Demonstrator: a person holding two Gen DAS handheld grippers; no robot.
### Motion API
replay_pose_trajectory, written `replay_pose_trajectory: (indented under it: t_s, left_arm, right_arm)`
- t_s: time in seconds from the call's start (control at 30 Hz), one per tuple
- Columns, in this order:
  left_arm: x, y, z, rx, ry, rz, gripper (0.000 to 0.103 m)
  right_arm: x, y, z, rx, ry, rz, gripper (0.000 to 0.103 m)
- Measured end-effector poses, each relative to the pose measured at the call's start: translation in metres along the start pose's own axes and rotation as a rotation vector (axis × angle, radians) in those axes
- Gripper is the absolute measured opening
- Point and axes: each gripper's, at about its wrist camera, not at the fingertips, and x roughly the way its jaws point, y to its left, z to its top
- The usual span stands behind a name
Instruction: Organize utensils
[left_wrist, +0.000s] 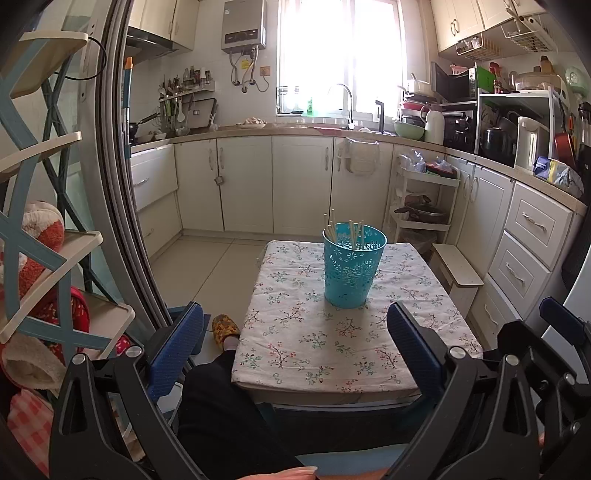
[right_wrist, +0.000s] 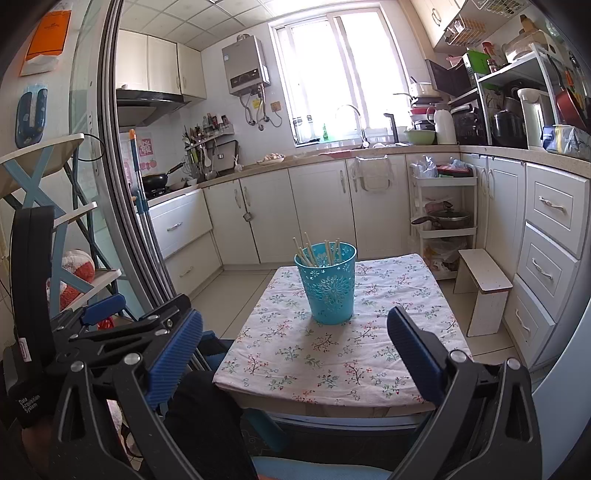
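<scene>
Small kitchen, pretty crowded around the edges. On the left there's a blue-and-cream shelf rack with plush slippers stuffed in it, and a sliding glass door frame running right beside it. On the right, a little white stool stands just beside the table, with a white trolley holding a lidded pan behind it. A person's dark trouser leg and a yellow slipper sit at the near-left corner of the table. Nothing stands between the grippers and the holder.

The teal perforated utensil holder stands upright on the far half of the table, and a bunch of pale chopsticks stick out of its top, leaning at different angles. The left gripper is held above the near edge of the table with its blue pads spread wide and nothing between them; the holder is ahead of it, well apart, roughly centred between the fingers. The right gripper is the same deal: fingers wide apart, empty, holder ahead and a touch left of centre. Each gripper shows up at the edge of the other's view.

The table is low and covered with a white floral cloth. The floor is pale tile, there are cream cabinets all around, a bright window over the sink at the far wall, and a water heater to its left.
</scene>
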Motion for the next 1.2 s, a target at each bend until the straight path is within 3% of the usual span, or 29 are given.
replay_pose_trajectory:
  t_s: [1.2]
  left_arm:
    - [-0.0019, 0.0018, -0.0004, 0.001, -0.001, 0.002, 0.096]
  right_arm:
    - [0.0025, 0.0024, -0.0013, -0.006, 0.004, 0.0, 0.096]
